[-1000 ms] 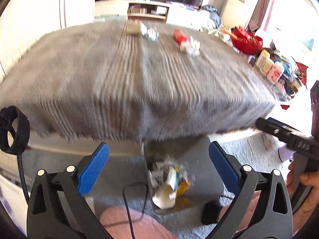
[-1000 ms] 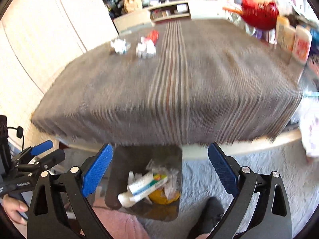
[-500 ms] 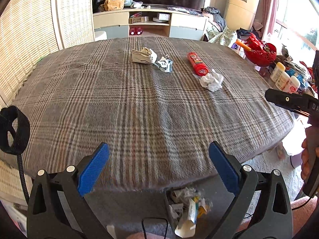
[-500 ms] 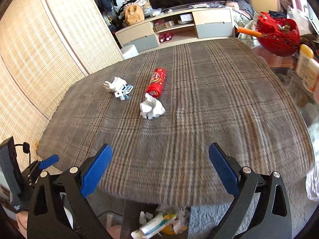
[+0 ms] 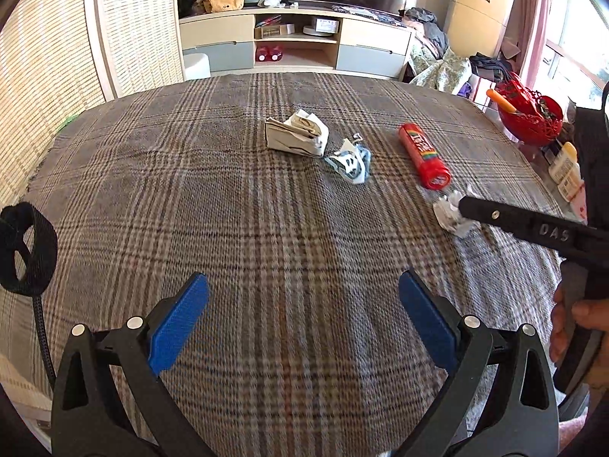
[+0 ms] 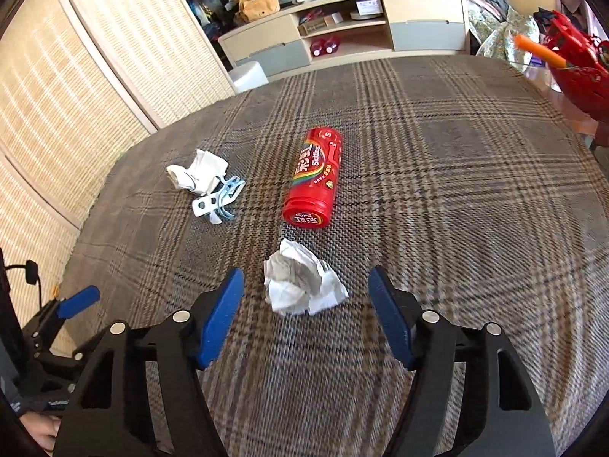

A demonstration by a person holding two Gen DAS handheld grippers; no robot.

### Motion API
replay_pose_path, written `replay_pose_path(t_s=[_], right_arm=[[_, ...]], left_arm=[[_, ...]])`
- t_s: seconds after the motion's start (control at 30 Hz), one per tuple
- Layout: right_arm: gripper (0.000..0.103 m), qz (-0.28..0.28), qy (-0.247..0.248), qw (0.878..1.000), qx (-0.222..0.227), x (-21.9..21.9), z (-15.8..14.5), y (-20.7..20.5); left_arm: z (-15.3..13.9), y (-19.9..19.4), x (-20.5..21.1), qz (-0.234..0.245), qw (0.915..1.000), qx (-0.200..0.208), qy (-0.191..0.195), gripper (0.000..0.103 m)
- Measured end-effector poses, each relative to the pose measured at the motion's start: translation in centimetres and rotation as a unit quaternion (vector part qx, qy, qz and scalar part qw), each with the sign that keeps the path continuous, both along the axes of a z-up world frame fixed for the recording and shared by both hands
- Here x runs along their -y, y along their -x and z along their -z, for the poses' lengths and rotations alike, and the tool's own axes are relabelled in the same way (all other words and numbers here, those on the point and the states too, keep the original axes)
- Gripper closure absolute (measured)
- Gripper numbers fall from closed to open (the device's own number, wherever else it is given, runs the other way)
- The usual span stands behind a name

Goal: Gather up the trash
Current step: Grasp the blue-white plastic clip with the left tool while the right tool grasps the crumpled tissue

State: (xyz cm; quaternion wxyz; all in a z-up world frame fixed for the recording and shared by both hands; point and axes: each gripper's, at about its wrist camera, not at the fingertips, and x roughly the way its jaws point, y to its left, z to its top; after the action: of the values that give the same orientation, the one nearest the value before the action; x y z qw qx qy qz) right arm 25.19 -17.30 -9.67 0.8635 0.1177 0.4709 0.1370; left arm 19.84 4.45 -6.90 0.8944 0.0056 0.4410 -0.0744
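Observation:
A crumpled white paper ball (image 6: pixel 302 285) lies on the plaid tablecloth (image 6: pixel 456 198), just ahead of and between the open jaws of my right gripper (image 6: pixel 304 304). Beyond it lies a red Skittles tube (image 6: pixel 314 179), then a blue-and-white wrapper (image 6: pixel 217 202) and a folded white carton (image 6: pixel 198 173). In the left wrist view my left gripper (image 5: pixel 304 320) is open and empty over the near part of the cloth. That view shows the carton (image 5: pixel 297 135), the wrapper (image 5: pixel 350 162), the tube (image 5: pixel 423 154) and the paper ball (image 5: pixel 449 215), partly hidden by the right gripper's finger.
A red basket (image 5: pixel 531 118) and bottles (image 5: pixel 567 169) stand at the table's right edge. A low TV cabinet (image 5: pixel 297 43) stands behind the table, and woven screens (image 6: pixel 76 76) stand on the left.
Both grippers rose from the bin below the table edge and moved forward over the tablecloth. The right gripper closed in on the paper ball. Both stayed open.

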Motion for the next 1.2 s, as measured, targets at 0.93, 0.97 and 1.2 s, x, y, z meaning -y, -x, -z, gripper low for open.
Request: replay_pose_path(t_s=[0.93,0.97,1.2], right_arm=[[0.079,-0.008,-0.015,0.999,0.042,3.8,0.3,0.1],[0.079,-0.007,-0.014,0.999,0.04,3.7,0.4,0.2],[0.079,0.0,-0.014,0.999,0.033,3.8,0.1,2.2]], left_arm=[[2.9,-11.6,6.9,0.047,0.9986,-0.023,0.008,0.079],[2.8,-11.3,6.9,0.054,0.9983,-0.021,0.008,0.084],[1.5,-7.6,6.7,0.062,0.998,-0.002,0.007,0.089]])
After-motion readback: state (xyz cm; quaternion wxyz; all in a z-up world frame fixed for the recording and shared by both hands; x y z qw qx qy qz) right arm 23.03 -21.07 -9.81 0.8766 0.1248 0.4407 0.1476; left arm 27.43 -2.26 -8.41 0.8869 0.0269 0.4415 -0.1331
